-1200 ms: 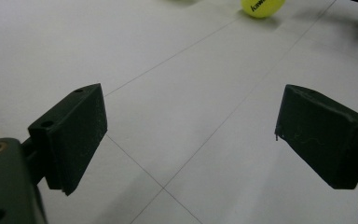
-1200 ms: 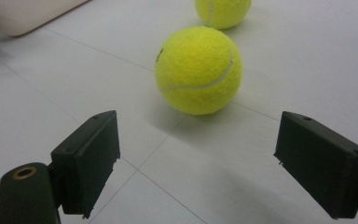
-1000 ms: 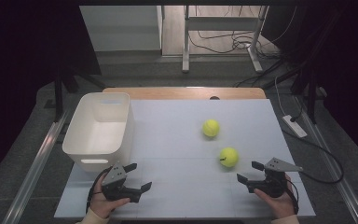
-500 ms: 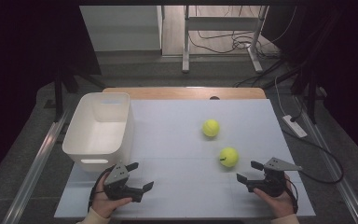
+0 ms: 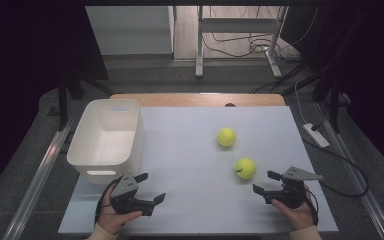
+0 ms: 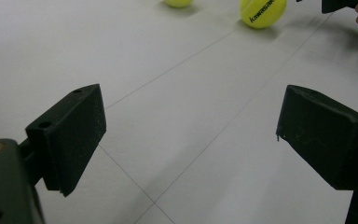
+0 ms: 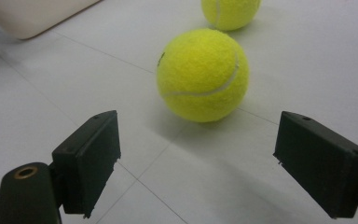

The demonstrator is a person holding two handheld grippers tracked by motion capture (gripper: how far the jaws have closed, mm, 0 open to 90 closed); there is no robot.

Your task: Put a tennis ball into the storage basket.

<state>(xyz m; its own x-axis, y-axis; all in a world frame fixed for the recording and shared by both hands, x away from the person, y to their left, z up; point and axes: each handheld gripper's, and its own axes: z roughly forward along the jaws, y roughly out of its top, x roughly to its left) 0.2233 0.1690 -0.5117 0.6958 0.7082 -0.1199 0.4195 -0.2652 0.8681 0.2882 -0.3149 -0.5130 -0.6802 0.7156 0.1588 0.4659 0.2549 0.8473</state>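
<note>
A: Nearest, how do the 2 grippers stand?
B: The left gripper and right gripper both hang spread wide, gripping nothing.
A: And beyond?
B: The near tennis ball lies just ahead of the right jaws; the far tennis ball is beyond it, the white bin far left.

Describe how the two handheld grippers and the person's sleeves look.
Both the left gripper and right gripper are black, with two blocky jaws, a grey three-cornered plate on top and a black trailing cable. Light beige cuffs show at the wrists.
</note>
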